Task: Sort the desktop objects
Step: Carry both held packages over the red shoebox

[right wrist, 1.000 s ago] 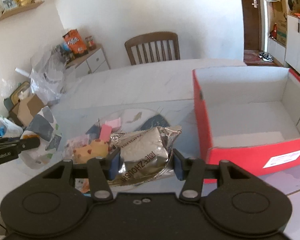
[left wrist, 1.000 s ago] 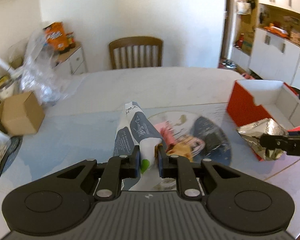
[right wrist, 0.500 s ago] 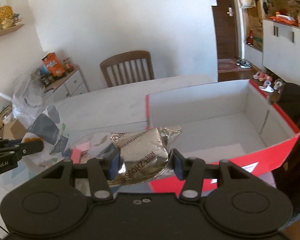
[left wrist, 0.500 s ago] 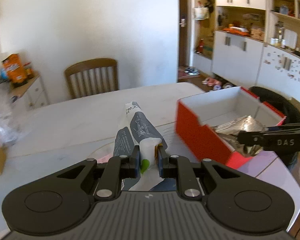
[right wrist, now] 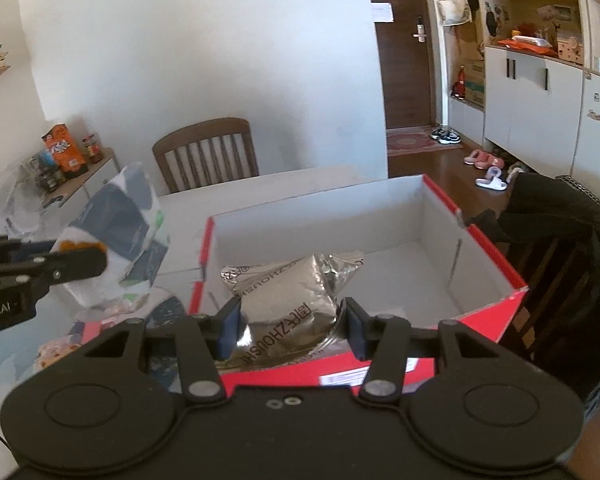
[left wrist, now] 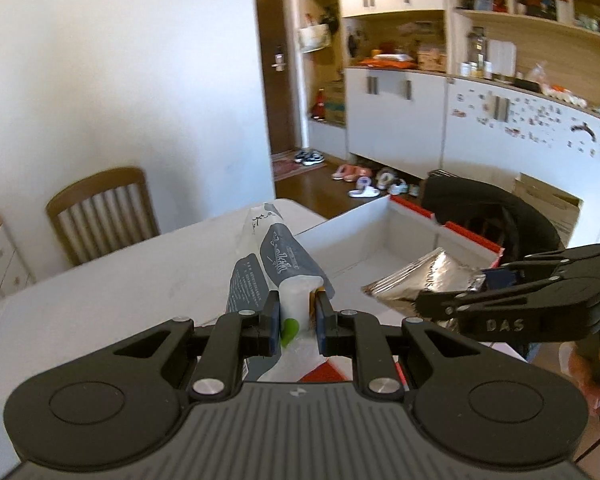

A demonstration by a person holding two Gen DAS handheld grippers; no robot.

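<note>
White table (right wrist: pixel 284 188), red box (right wrist: pixel 496 256) interior bare, silver pouch (right wrist: pixel 288 300) above it

Ahead of me a plain white wall (right wrist: pixel 188 52) catches soft daylight. A wooden slat-back chair (right wrist: pixel 206 152) stands against it, tucked behind the pale surface (left wrist: pixel 100 280). To the right a dark brown door (right wrist: pixel 408 60) opens onto a wooden floor (left wrist: pixel 320 192), where a small rug and several slippers (left wrist: pixel 364 182) lie. White cabinets (left wrist: pixel 396 120) with open wooden shelves (left wrist: pixel 540 20) above line the right side. A low white drawer unit (right wrist: pixel 76 184) sits far left.
</note>
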